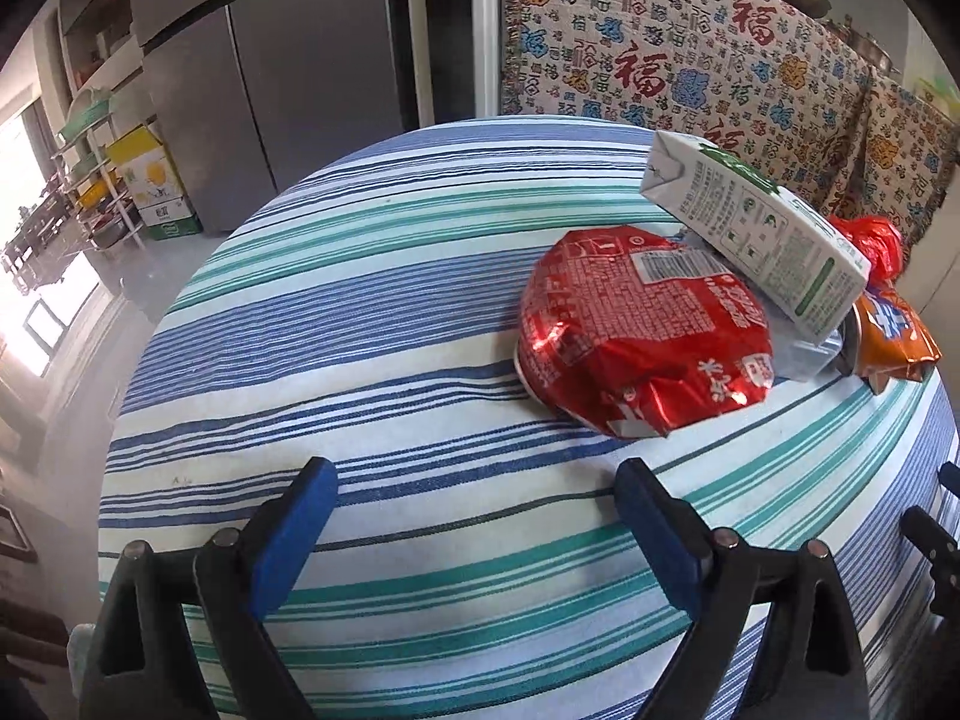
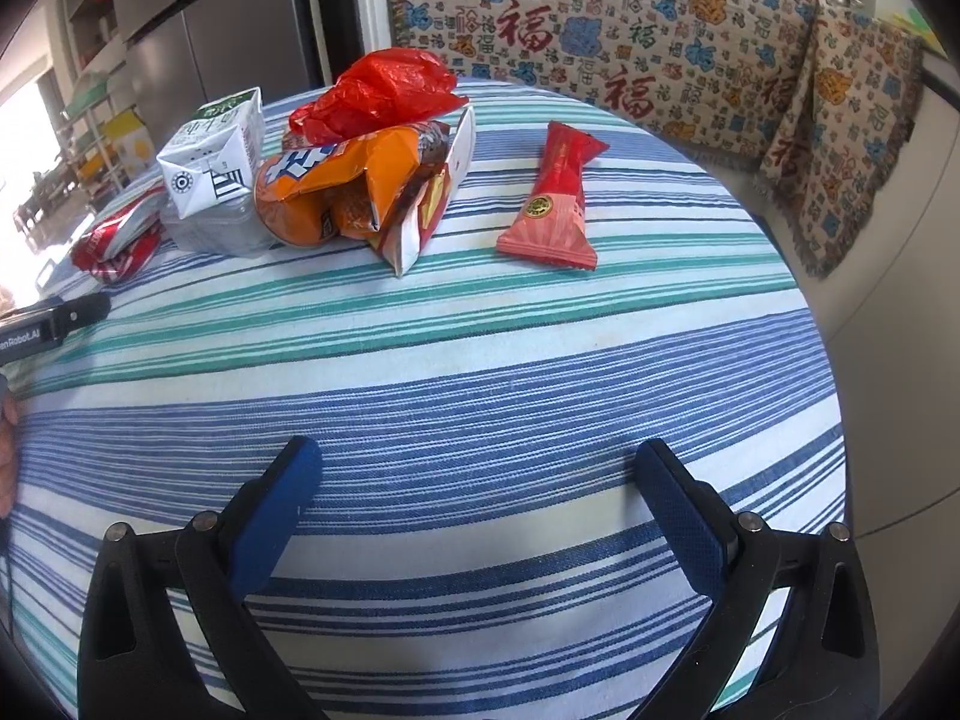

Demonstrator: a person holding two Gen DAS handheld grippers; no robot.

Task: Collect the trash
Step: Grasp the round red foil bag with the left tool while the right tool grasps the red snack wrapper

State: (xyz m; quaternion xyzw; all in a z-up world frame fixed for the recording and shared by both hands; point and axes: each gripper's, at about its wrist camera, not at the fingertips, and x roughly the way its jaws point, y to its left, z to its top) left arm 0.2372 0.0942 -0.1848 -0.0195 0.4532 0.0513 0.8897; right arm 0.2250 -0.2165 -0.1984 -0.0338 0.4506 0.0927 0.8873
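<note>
On the tabletop [image 2: 480,360]: trash pile [image 2: 336,180] uncollected; left claw [image 1: 474,480] and right claw [image 2: 477,462] agape, empty; next, reach and grip a wrapper [image 2: 555,198].

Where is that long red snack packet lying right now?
The long red snack packet shows only in the right wrist view, lying alone on the striped tablecloth, right of the trash pile beside the orange chip bag.

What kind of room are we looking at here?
Probably a home kitchen or dining area: a tall steel fridge, a rack of bowls, and a round table with a striped cloth holding snack wrappers.
</note>
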